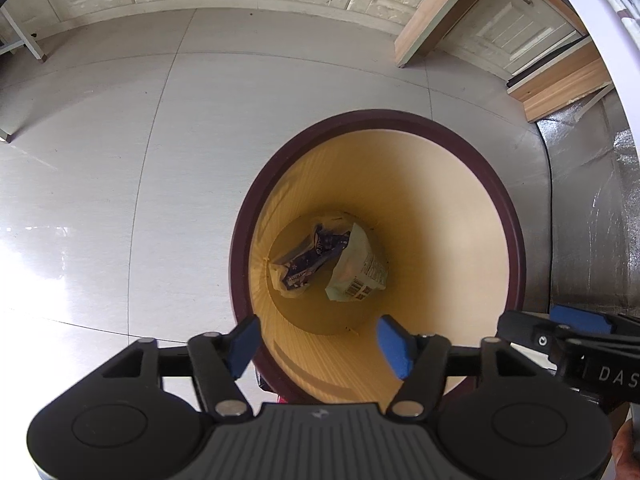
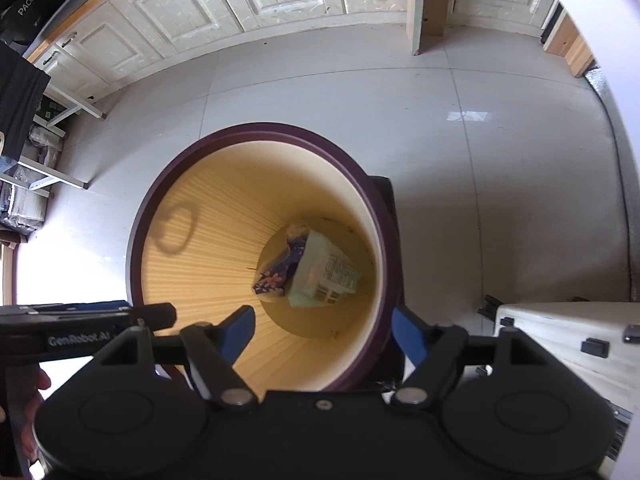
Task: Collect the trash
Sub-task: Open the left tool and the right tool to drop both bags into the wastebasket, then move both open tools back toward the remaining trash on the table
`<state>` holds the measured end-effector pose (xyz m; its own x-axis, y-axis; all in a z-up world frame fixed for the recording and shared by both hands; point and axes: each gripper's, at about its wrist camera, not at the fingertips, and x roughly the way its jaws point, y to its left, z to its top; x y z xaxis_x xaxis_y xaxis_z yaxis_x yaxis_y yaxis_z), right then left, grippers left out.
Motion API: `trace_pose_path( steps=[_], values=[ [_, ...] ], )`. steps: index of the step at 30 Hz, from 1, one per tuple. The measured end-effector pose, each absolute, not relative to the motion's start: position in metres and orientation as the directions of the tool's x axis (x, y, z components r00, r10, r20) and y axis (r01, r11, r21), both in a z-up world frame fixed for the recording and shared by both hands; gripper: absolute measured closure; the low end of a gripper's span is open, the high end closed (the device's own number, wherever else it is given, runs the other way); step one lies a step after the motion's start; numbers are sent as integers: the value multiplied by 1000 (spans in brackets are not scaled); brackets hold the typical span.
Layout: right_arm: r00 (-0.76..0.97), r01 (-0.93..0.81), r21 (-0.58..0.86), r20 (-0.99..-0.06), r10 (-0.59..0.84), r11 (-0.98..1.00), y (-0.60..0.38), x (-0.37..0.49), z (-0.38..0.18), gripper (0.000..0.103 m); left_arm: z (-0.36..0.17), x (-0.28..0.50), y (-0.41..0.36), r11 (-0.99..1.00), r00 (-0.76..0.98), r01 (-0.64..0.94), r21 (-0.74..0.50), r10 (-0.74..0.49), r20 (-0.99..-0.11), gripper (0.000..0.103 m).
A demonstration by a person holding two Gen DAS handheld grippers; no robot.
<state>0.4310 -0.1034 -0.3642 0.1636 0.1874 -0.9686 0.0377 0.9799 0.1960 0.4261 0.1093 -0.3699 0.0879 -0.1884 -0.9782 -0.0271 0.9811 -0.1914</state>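
Waste bin (image 1: 516,240): round, dark purple rim, cream-yellow ribbed inner wall, standing on grey floor tiles (image 1: 120,160); near rim cut off behind both grippers.
Trash, item one: dark blue printed wrapper (image 1: 310,258), crumpled, on bin bottom; print too small to read.
Trash, item two: pale green packet (image 1: 358,270) with barcode, touching the wrapper, partly over it in the right wrist view.
Left gripper (image 1: 318,346): above bin mouth, jaws apart, nothing between blue pads.
Right gripper (image 2: 324,334): above bin, jaws wide apart, empty.
Hands: only slivers at frame edges.
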Motion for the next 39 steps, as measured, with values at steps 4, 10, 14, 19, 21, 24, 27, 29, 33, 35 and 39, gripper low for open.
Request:
trace_pose_path(
  steps=[4, 10, 14, 19, 21, 24, 27, 29, 33, 35, 39],
  values=[
    [176, 35, 184, -969, 175, 982, -104, 426, -358, 18, -365, 421, 110, 983, 101, -26, -181, -178, -979, 23],
    [209, 25, 157, -967, 149, 987, -106, 418, -346, 3, -355, 410, 113, 987, 128, -48, -154, -146, -981, 3],
    [226, 13, 134, -966, 128, 991, -106, 411, -339, 0, -347, 402, 119, 989, 153, -55, -135, -125, -980, 0],
    [232, 16, 131, -965, 123, 991, -107, 401, -333, 0, -335, 388, 126, 992, 170, -47, -116, -107, -980, 0],
    [239, 17, 132, -963, 124, 991, -108, 397, -328, 0, -329, 382, 129, 992, 180, -43, -116, -107, -978, 0],
    [256, 15, 129, -959, 121, 992, -107, 391, -318, 0, -316, 374, 131, 993, 195, -28, -114, -106, -975, 0],
    [274, 21, 120, -955, 110, 993, -105, 383, -308, 0, -303, 366, 134, 994, 214, -20, -110, -103, -971, 0],
    [284, 19, 120, -953, 109, 993, -105, 378, -300, 0, -294, 361, 135, 994, 225, -25, -108, -100, -969, 0],
    [307, 0, 108, -946, 103, 994, -100, 367, -282, 0, -273, 349, 140, 993, 254, -35, -117, -105, -962, 0],
    [325, -4, 103, -941, 98, 995, -99, 362, -269, 0, -260, 342, 141, 993, 275, -33, -116, -102, -956, 0],
    [357, -8, 106, -928, 102, 994, -98, 350, -241, 0, -233, 328, 143, 993, 326, -33, -110, -93, -941, 0]
  ],
)
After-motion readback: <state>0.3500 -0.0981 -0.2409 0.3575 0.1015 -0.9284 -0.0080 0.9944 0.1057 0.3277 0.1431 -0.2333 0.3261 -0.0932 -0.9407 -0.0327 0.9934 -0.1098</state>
